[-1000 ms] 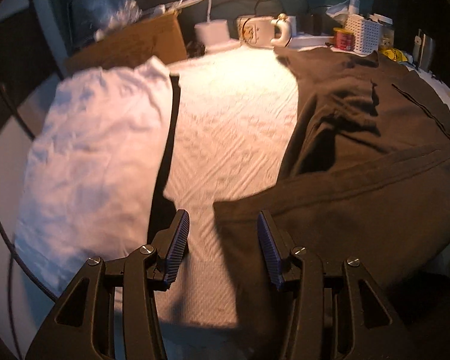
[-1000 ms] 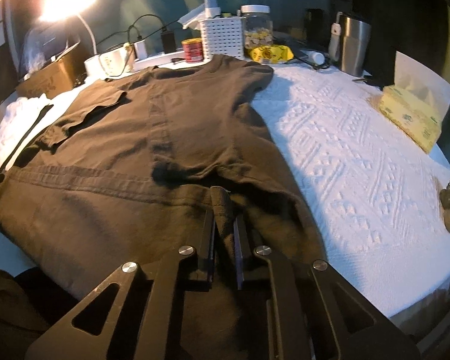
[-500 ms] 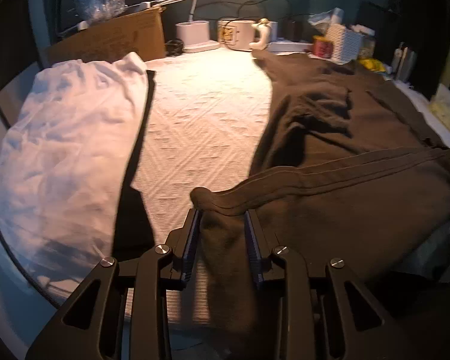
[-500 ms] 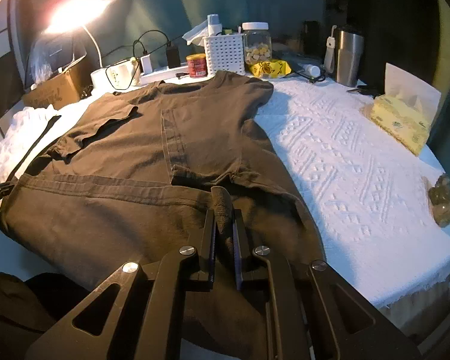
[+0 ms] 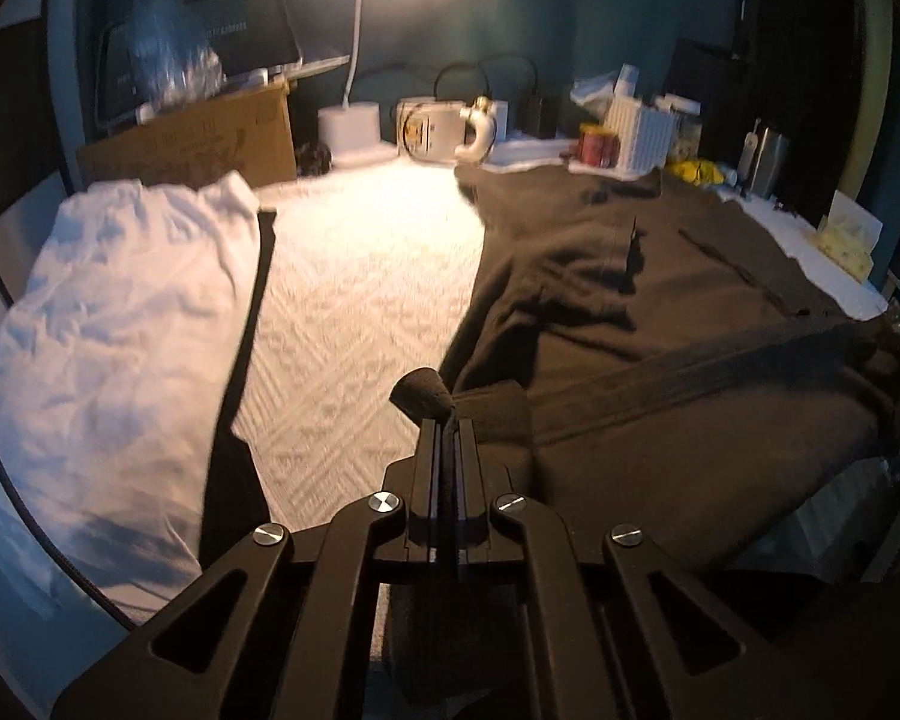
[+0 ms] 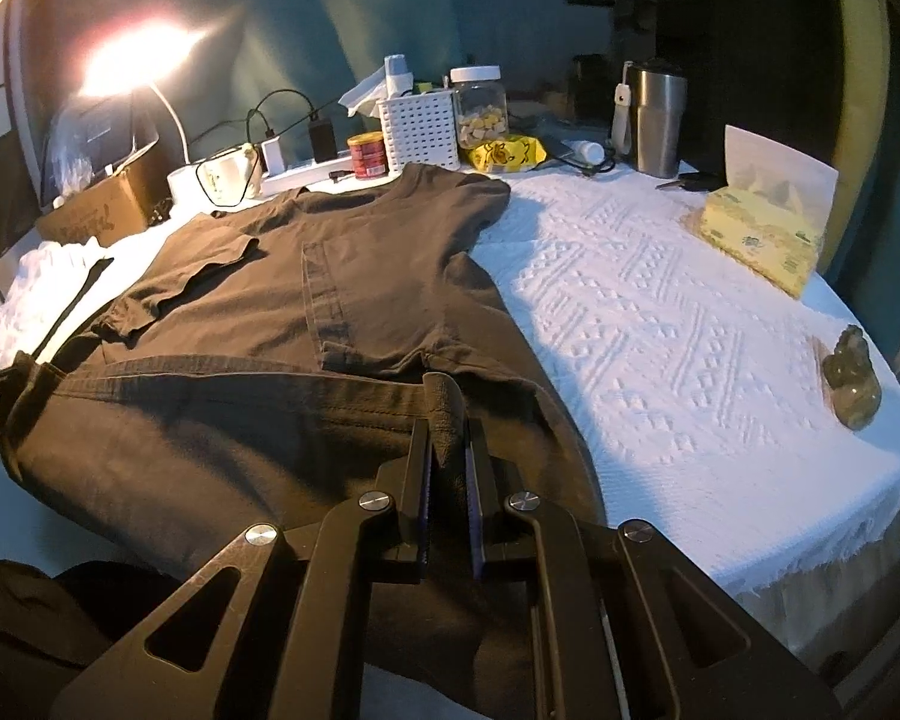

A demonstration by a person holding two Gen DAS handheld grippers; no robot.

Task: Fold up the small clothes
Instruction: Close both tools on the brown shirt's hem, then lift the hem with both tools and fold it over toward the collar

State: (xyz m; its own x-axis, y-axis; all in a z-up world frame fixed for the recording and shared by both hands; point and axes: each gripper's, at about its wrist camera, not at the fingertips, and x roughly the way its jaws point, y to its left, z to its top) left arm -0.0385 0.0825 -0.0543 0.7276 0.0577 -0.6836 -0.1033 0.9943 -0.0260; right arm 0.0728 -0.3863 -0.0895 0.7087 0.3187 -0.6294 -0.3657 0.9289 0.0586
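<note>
Left wrist: left hand-held gripper (image 5: 448, 438) pinches brown shirt (image 5: 660, 312) hem.

White-clothed table (image 6: 660, 312), brown shirt (image 6: 360, 276)

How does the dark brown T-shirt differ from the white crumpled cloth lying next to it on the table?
The dark brown T-shirt is spread flat with sleeves folded in; the white crumpled cloth lies bunched and wrinkled. The T-shirt's hem is pinched by both the left gripper and the right gripper; nothing touches the white cloth. The T-shirt fills the table's middle, the white cloth its edge. Both rest on the white textured tablecloth.
</note>
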